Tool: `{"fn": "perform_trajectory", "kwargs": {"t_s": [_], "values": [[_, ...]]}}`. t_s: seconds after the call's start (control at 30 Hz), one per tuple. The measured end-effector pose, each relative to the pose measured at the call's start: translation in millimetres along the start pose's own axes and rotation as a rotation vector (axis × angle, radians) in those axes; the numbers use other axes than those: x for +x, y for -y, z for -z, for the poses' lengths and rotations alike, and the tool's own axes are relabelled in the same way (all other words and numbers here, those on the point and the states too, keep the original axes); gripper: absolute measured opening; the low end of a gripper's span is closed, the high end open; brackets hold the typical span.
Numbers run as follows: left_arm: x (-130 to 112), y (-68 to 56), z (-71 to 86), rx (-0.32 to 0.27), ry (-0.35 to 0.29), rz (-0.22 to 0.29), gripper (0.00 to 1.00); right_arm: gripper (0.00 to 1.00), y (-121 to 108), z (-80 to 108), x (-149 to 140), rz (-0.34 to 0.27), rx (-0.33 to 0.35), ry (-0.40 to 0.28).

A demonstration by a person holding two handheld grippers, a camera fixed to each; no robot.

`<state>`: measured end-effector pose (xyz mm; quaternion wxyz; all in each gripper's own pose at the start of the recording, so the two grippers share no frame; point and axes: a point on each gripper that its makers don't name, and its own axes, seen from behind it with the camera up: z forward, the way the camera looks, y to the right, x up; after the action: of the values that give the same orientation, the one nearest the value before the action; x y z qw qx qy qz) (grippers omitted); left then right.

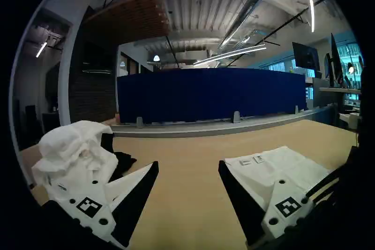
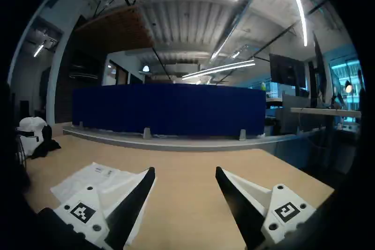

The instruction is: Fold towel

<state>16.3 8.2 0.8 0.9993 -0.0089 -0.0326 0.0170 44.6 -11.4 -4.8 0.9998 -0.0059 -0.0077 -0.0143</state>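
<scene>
The left tongs (image 1: pixel 188 163) are spread wide and hold nothing, above a light wooden desk (image 1: pixel 187 203). A flat white towel (image 1: pixel 276 165) lies on the desk at the right, behind the right finger; whether they touch cannot be told. A crumpled white cloth heap (image 1: pixel 75 149) sits at the left. A blue partition wall (image 1: pixel 211 93) stands at the far edge. The right tongs (image 2: pixel 184 169) are equally wide and empty, with the flat white towel (image 2: pixel 93 177) at their near left.

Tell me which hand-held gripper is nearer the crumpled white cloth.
Left. The crumpled white cloth lies just past the left hand-held gripper; the right hand-held gripper sees it small, far off leftward.
</scene>
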Motion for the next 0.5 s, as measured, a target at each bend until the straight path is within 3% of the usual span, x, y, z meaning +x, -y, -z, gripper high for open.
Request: {"fn": "perform_trajectory", "kwargs": {"t_s": [0.27, 0.5], "values": [[86, -3.4, 9.3, -0.046, -0.015, 0.075, 0.95, 1.00, 16, 9.4, 70, -0.053, 0.008, 0.007], [132, -9.2, 18.1, -0.077, -0.007, 0.075, 0.94, 1.00, 24, 14.3, 107, -0.054, 0.036, 0.026]]}}
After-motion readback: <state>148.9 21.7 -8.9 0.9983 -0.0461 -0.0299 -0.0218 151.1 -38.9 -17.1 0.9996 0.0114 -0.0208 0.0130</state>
